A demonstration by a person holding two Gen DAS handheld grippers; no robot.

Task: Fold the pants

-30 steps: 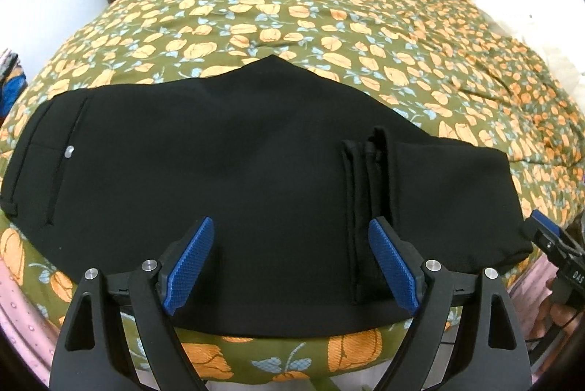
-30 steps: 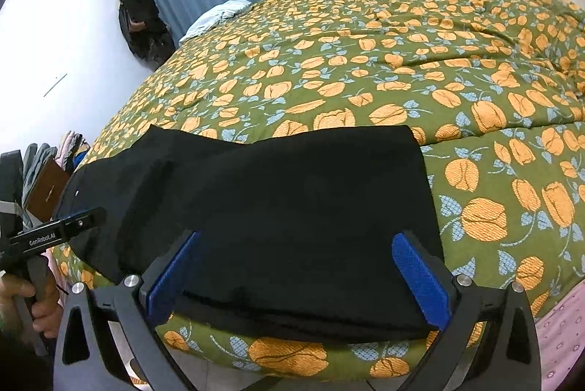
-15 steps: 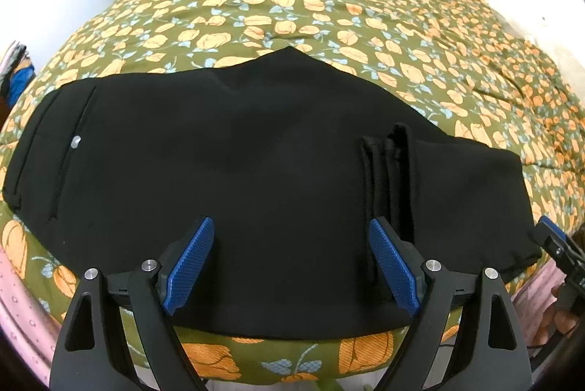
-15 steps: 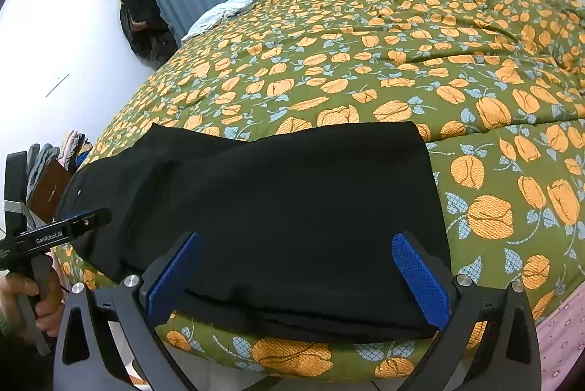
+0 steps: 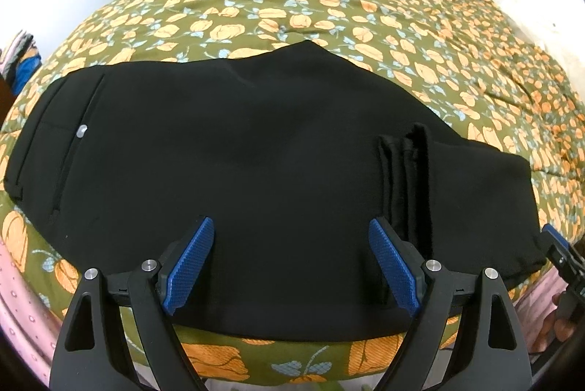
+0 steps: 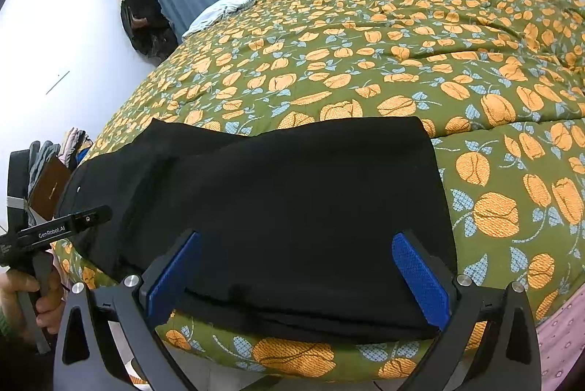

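Black pants lie flat along the near edge of the bed, on the floral bedspread: waistband with its small silver button at the left, hems folded back on top toward the right. My left gripper hovers over the near edge with its jaws wide apart, holding nothing. My right gripper, over the folded right end, is spread wide and empty too.
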